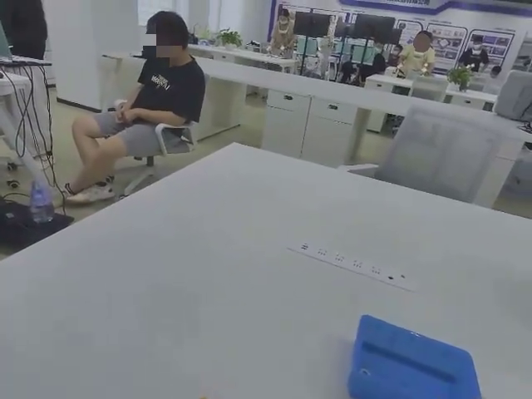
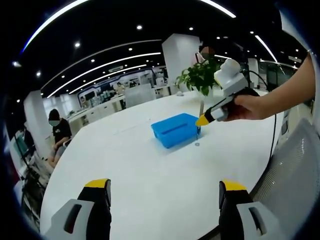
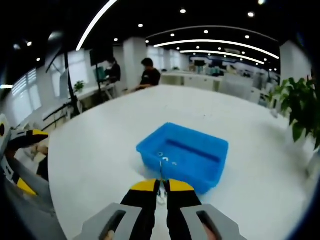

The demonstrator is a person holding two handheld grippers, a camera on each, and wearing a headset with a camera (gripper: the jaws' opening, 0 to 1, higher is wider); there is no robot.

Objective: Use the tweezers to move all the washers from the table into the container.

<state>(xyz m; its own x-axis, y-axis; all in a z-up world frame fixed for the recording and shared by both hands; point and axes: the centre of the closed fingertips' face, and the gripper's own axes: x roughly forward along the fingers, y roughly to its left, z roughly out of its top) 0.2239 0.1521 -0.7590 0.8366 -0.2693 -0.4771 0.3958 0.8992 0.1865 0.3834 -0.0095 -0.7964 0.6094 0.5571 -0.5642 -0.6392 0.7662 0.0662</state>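
Your head view takes in the white table [image 1: 208, 274], with the blue container [image 1: 413, 364] at the lower right of the picture. A strip of sockets [image 1: 353, 264] is set in the tabletop beyond it, and a seated person [image 1: 154, 100] is on a chair off to the left. Your left gripper view gives you the scene from the side. Your left gripper [image 2: 164, 200] hangs over the table with its jaws spread wide and nothing between them. Across the table your hand [image 2: 250, 106] holds the right gripper [image 2: 202, 120] tilted down. The tweezers [image 2: 199, 131] reach from its yellow tips toward the container's corner, and a potted plant [image 2: 200, 75] stands behind. One small ring, a washer [image 2: 197, 144] by the look of it, lies on the table just beside that corner, below the tweezer tips. Your right gripper view looks along the tool instead. There the jaws are pinched together on the tweezers, which run as a thin line up over the container's near wall. This view also lets you see inside the container, where a couple of small pale washers [image 3: 173, 163] lie on the blue floor close to that wall. The container is a shallow rectangular tray with rounded corners. You cannot tell whether the tweezer tips hold a washer.
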